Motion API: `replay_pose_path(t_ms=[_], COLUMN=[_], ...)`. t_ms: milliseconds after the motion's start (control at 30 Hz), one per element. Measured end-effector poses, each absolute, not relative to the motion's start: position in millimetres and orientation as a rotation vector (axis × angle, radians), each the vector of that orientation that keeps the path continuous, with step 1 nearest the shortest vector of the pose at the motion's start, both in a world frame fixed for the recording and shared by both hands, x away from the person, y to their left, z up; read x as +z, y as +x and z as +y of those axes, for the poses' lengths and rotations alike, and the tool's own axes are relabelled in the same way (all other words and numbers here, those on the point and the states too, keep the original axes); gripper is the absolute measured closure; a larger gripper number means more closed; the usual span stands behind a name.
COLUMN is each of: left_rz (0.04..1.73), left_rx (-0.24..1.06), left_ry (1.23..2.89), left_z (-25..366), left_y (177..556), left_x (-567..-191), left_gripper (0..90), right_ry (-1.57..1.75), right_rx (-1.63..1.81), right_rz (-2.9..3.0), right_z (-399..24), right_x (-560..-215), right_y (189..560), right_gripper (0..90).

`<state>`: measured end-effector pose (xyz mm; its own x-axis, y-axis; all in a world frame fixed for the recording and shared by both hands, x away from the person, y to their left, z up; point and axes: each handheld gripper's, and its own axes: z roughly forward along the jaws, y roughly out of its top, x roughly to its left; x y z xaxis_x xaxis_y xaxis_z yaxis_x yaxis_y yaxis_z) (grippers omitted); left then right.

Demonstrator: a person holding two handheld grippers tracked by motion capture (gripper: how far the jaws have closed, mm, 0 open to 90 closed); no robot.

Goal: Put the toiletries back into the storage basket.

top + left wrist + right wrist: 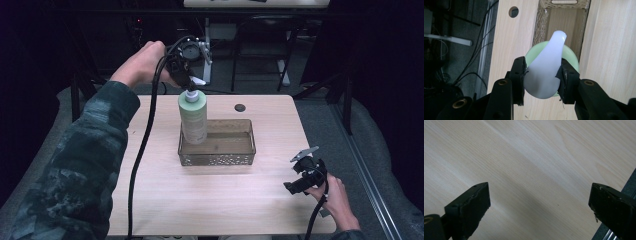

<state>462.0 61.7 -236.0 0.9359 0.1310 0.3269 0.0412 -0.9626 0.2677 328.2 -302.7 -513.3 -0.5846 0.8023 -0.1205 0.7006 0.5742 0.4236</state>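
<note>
High view: the left gripper (189,85) gripped the white pump head of a pale green bottle (193,120) from above. The bottle hung upright over the left end of a clear basket (245,150) with a perforated rim, its base down at the basket's left wall. The basket stood near the middle of the wooden table (165,200). The right gripper (300,182) rested near the table's right front corner, well apart from the basket.

Left gripper view: the jaws were closed on the white pump head (545,72), one pad pressed against each side of it. The bottle's green shoulder (570,56) showed beneath the pump head. The basket (539,25) lay beyond, and a round hole (513,11) in the table lay beside the basket's far end.

Right gripper view: the jaws stood wide apart with nothing between them. Bare wood grain of the table (529,170) lay below them.
</note>
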Motion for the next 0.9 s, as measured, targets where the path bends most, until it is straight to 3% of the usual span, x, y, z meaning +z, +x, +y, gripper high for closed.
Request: replay_pose_path(t_ms=[900], left_rz=[0.188], left_rx=[0.466], left_ry=[2.832], left_z=[65], left_y=[465], left_x=[-265], left_gripper=[62.7], right_ry=[1.223], right_rx=[0.472], right_rz=[2.513], right_z=[-302], right_x=[-514], right_y=[328], right_gripper=[3.3])
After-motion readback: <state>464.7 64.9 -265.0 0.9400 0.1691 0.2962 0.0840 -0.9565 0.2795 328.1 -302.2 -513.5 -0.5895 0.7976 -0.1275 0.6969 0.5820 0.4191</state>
